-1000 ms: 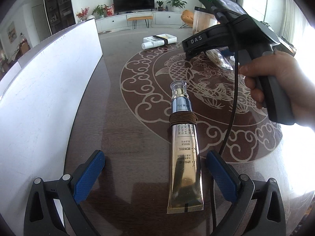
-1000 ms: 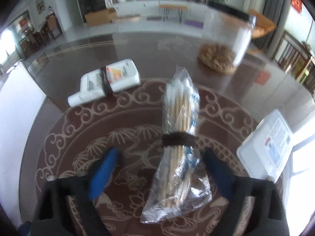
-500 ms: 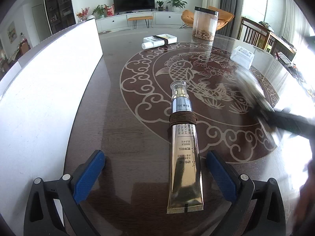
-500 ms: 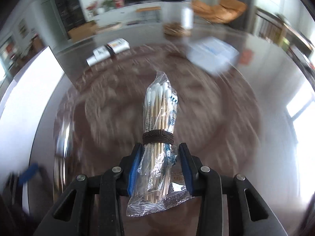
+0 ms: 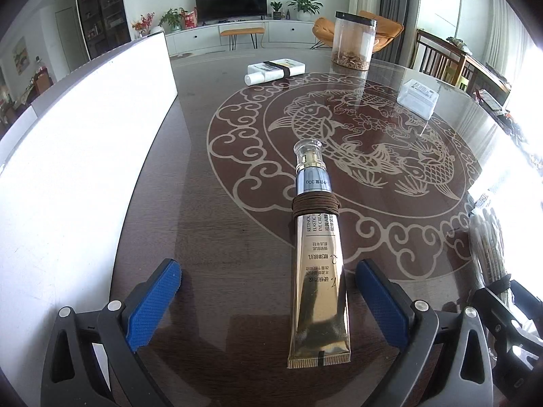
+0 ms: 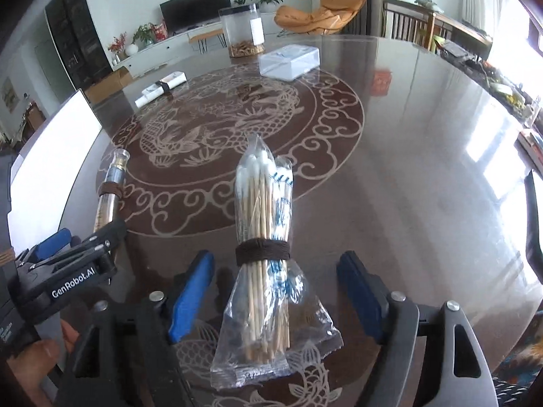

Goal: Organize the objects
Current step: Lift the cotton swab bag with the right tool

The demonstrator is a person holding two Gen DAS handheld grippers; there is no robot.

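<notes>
Dark patterned table (image 5: pixel 237 305) lay under us: our left gripper (image 5: pixel 268 300) stood spread around the gold tube (image 5: pixel 319 281), our right gripper (image 6: pixel 275 291) spread around the swab bundle (image 6: pixel 263 237), apparently just set down; closing on the tube seemed next.

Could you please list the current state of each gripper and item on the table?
left gripper: open, straddling the tube
right gripper: open, pack released
gold cream tube: lying flat, capped, cord-wrapped
cotton swab pack: lying on table, cord-tied
clear jar: upright, lidded
white tube: lying flat, banded
</notes>
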